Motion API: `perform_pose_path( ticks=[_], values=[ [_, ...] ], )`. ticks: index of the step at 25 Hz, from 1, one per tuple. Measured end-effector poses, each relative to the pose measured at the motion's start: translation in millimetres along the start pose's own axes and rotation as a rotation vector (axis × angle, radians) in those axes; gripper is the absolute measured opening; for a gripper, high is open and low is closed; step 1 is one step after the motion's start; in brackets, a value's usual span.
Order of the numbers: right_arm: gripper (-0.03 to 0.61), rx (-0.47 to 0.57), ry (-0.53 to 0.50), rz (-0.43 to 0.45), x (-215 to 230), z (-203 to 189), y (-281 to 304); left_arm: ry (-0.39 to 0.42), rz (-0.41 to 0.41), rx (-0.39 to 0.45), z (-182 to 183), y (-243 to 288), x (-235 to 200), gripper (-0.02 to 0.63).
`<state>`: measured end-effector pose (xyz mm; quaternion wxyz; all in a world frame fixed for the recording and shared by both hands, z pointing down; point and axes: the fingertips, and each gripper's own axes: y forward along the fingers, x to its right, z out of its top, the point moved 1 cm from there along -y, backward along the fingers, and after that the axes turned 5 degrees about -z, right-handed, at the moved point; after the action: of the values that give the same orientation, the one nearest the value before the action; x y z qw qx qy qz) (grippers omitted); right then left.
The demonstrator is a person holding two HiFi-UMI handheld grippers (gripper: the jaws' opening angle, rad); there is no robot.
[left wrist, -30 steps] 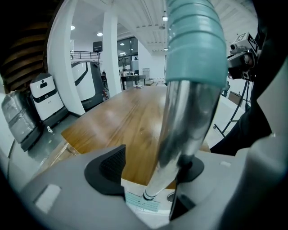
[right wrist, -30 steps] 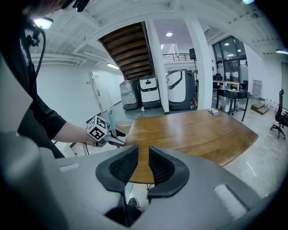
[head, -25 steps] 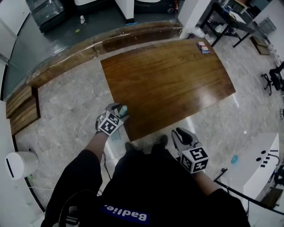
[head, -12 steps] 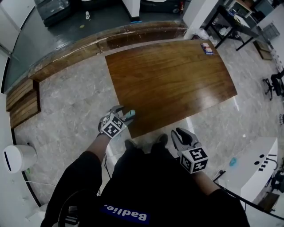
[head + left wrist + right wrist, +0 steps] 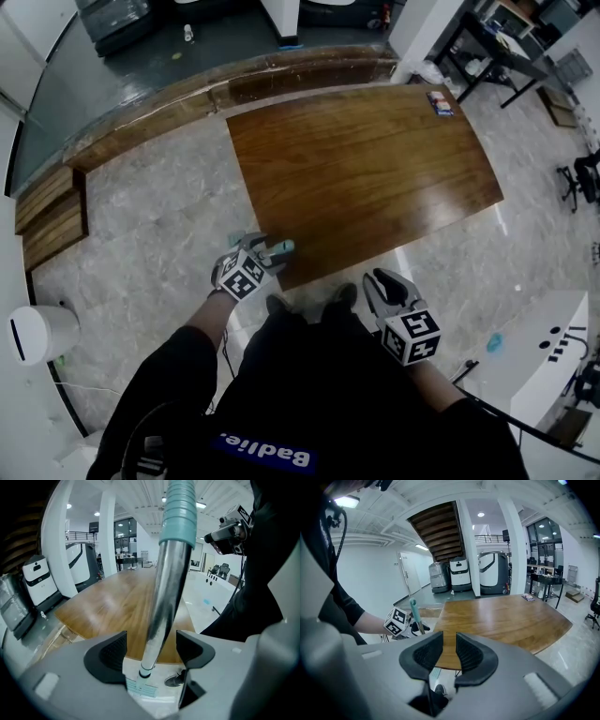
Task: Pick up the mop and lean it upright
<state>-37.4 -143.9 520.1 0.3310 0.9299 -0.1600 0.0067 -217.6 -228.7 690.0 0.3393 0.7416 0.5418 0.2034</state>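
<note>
The mop handle (image 5: 166, 588) is a silver pole with a teal grip at its top, and it stands nearly upright between the jaws of my left gripper (image 5: 151, 644). Those jaws have just been opening, and a gap shows on each side of the pole. The teal and white mop head (image 5: 140, 688) rests on the floor below. In the head view the left gripper (image 5: 272, 248) and the teal grip (image 5: 284, 247) are at the near corner of the wooden table (image 5: 366, 169). My right gripper (image 5: 382, 281) (image 5: 449, 644) hangs at the right, with a narrow empty gap between its jaws.
A small box (image 5: 439, 101) lies on the table's far right corner. A long wooden step (image 5: 187, 94) runs behind the table. A white round bin (image 5: 33, 333) stands at the left, a white desk (image 5: 553, 347) at the right. The person's shoes (image 5: 277, 305) are by the table edge.
The left gripper and the mop's teal grip have shifted right and nearer, towards the table's near corner. The right gripper has stayed put.
</note>
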Motion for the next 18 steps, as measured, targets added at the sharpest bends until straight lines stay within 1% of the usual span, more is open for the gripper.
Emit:
perform_pose_path(
  ticks=[5, 9, 14, 18],
  values=[
    [0.091, -0.013, -0.009, 0.006, 0.6, -3.6, -4.0, -0.029, 0.028, 0.006, -3.9, -4.2, -2.6, 0.353],
    [0.091, -0.009, -0.023, 0.035, 4.4, -5.7, -8.6, -0.058, 0.073, 0.009, -4.7, -10.8, -1.3, 0.354],
    [0.091, 0.011, -0.060, 0.113, 11.0, -5.9, -11.6, -0.095, 0.146, 0.012, 0.4, -20.3, 10.7, 0.354],
    [0.091, 0.026, -0.089, 0.188, 22.3, -8.5, -22.6, -0.138, 0.232, -0.003, 5.7, -36.6, 28.8, 0.354]
  ],
)
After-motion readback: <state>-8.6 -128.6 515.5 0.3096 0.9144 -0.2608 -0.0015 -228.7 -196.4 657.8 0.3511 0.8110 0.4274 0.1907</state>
